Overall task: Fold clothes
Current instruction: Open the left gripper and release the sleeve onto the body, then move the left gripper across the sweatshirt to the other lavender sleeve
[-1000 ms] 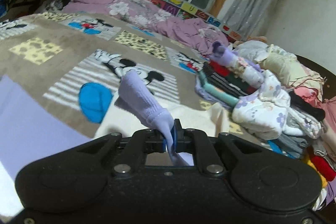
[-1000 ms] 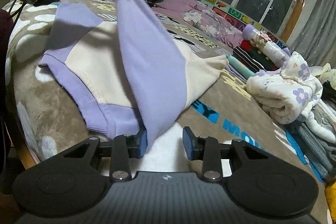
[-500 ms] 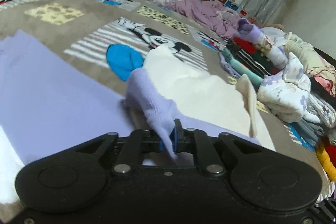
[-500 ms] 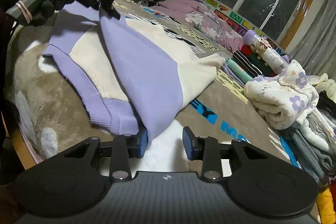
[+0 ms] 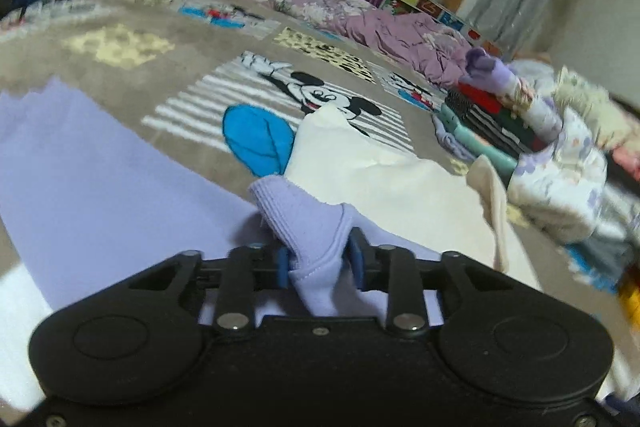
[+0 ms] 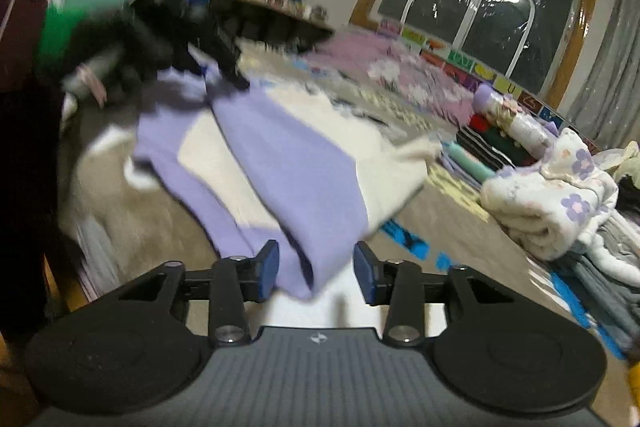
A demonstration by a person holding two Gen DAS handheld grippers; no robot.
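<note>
Left gripper (image 5: 320,261) now spread, no longer pinching the ribbed lilac cuff (image 5: 298,213), which rests loose between the blue pads (image 5: 282,267) after being clamped shut half a second ago. Right gripper (image 6: 315,265) spread as before, with the folded lilac sleeve (image 6: 296,195) lying between its fingers, untouched. Lilac-and-cream sweatshirt (image 6: 224,163) flat on the Mickey Mouse blanket (image 5: 312,95), sleeve laid across the cream body instead of hanging lifted. Probably one sleeve fold set down and released; next fold likely needs a fresh grip. Folded pile (image 6: 548,203) well apart, far right.
</note>
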